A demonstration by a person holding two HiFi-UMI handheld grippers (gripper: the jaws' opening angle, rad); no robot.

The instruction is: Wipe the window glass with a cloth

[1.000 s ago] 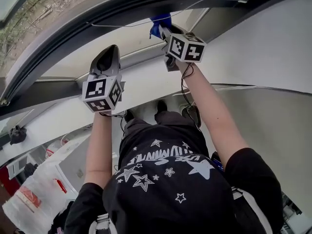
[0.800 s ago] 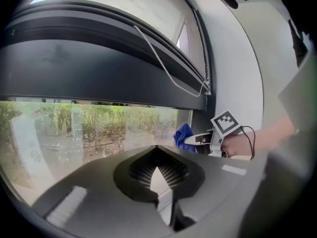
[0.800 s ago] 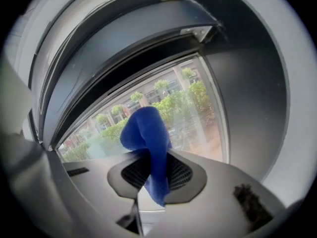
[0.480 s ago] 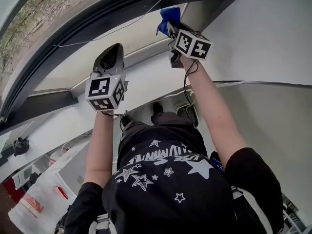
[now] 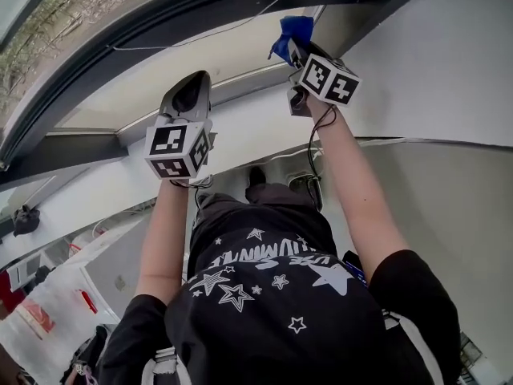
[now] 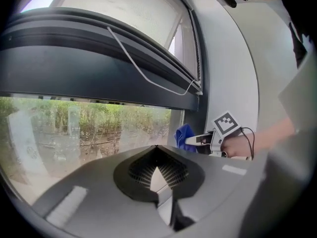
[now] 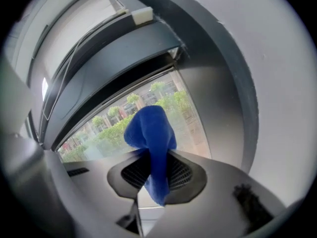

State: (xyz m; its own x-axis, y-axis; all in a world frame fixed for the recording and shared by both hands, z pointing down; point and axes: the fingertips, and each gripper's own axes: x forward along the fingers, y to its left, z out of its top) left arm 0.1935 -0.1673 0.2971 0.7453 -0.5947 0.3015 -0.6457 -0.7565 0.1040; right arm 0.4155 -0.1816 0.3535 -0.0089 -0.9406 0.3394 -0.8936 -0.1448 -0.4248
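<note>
While the right gripper (image 5: 295,48), raised toward 1 o'clock in the head view, pinches a blue cloth (image 5: 288,30) between its jaws, the bunched cloth stands up in front of the window glass (image 7: 185,108), near the pane's corner by the dark window frame (image 5: 160,26); whether it touches the glass cannot be told. The left gripper (image 5: 192,95), at 11 o'clock, has its jaws pressed together on nothing and points at the glass.
</note>
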